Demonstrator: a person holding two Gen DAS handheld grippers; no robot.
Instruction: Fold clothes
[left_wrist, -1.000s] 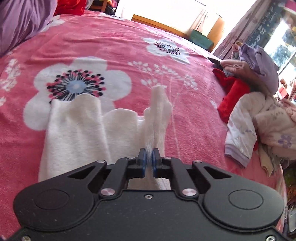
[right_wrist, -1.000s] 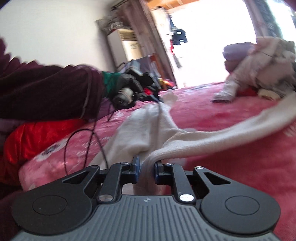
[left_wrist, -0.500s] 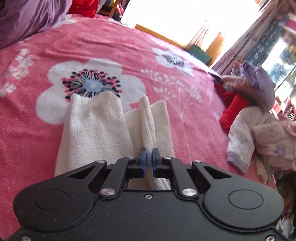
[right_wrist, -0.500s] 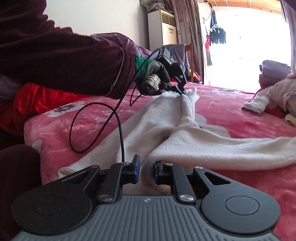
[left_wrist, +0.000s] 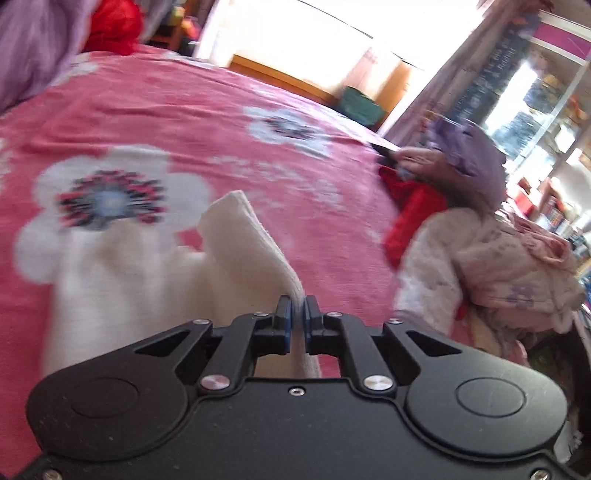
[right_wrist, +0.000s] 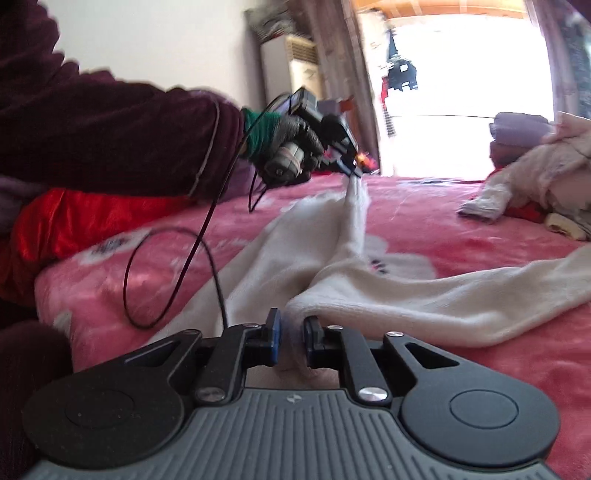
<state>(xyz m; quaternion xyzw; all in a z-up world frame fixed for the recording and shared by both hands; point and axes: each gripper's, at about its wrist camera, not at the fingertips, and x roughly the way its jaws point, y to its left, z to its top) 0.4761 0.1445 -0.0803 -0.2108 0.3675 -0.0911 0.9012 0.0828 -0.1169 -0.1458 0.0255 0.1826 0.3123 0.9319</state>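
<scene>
I keep the left claw (left_wrist: 298, 308) pinched on the white garment's (right_wrist: 388, 295) lifted edge while the right claw (right_wrist: 291, 334) closes on its fold, garment spread on the bed (left_wrist: 184, 122) for folding.

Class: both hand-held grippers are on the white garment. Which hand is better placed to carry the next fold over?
Probably left. The left hand-held gripper pinches a raised edge of the white garment; the right hand-held gripper, jaws closing on cloth, sits low on the bedspread.
</scene>
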